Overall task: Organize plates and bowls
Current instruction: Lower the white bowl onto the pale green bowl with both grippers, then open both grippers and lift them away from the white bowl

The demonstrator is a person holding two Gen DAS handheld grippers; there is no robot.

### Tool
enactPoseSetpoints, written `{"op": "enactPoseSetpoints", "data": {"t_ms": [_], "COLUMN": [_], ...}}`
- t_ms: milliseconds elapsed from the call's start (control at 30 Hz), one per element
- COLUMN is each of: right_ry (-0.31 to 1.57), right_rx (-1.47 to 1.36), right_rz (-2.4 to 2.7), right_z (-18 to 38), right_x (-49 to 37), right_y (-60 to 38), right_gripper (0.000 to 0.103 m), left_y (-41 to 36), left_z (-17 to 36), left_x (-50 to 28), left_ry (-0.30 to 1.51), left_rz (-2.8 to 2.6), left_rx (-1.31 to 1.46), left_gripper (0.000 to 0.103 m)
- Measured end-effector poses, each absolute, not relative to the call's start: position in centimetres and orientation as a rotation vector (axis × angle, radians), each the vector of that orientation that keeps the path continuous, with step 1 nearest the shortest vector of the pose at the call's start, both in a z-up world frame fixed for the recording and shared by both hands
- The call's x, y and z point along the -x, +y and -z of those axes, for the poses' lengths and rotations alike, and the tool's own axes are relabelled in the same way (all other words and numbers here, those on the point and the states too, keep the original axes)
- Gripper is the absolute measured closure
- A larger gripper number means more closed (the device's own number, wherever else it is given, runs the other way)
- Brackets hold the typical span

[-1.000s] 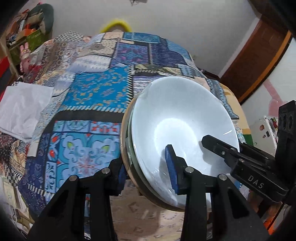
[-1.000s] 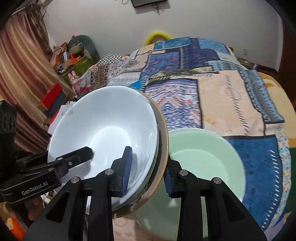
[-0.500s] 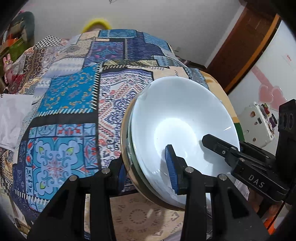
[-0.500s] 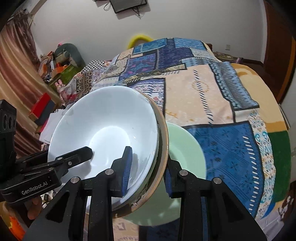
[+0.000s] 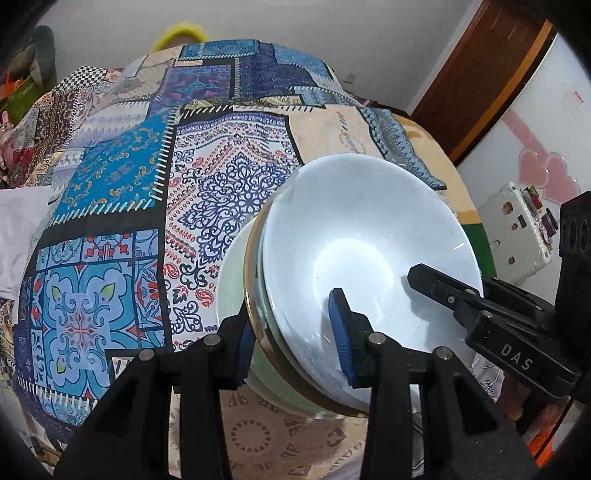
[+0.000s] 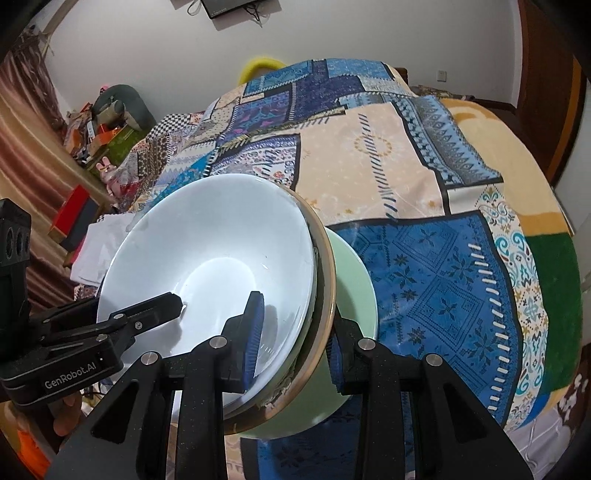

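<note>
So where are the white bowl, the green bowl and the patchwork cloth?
Round white glossy bowl [image 6: 221, 258], right wrist view, inner wall.
Pale green bowl [image 6: 354, 280], right wrist view, outer wall.
Blue patchwork cloth [image 5: 110, 184], left wrist view, blue patch.

Two close wrist views from opposite sides, sharing white bowl [image 5: 365, 236] [image 6: 218, 254], bedspread [image 5: 122, 177] [image 6: 424, 280]

I see a bed under a blue patchwork-print quilt [image 6: 424, 177], backed by a plain white wall [image 6: 332, 33] carrying a dark wall-mounted screen [image 6: 231, 7]. A brown wooden door [image 5: 491, 62] stands on one side, brown striped curtains [image 6: 22, 147] hang opposite.
</note>
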State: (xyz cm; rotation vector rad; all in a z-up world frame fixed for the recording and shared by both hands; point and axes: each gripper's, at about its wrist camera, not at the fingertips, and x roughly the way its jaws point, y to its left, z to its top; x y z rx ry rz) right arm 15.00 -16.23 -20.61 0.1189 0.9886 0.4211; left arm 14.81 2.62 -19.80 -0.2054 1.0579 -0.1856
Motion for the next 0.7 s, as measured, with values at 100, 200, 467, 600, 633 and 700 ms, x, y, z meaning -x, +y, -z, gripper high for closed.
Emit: {"op": "enactPoseSetpoints", "data": {"t_ms": [100, 200, 467, 600, 633, 700], "right_ry": [1.009, 1.020, 1.023, 1.034, 1.038, 1.027], "right_rx": [-0.124, -0.133, -0.169, -0.160, -0.164, -0.178], "right_rz": [-0.419, -0.420, -0.447, -0.432, -0.425, -0.432], "right_z": [21.4, 22.0, 22.3, 22.4, 22.3, 21.8], "right_x": [-15.2, -15.2, -15.4, -15.4, -15.3, -14.9], "right_y": [-16.2, -16.3, -16.5, -16.8, -17.0, -17.6], "right_gripper": [0.075, 0.075, 0.071, 0.064, 0.058, 0.055], "left_y": [2.5, 2.4, 2.6, 2.6, 2.7, 3.1], "left_z": [20.6, 21.4, 21.4, 21.3, 21.2, 20.8], "left_x": [-15.1, -15.3, -15.4, -15.3, -15.2, -14.8], "left_ry": [1.079, 1.087, 1.077, 1.073, 1.070, 1.059], "left_rz": [0.181, 0.175, 0.180, 0.174, 0.162, 0.142], "left_rx": [0.201, 0.205, 0.203, 0.204, 0.199, 0.201], "left_gripper": [0.065, 0.065, 0.065, 0.060, 0.056, 0.049]}}
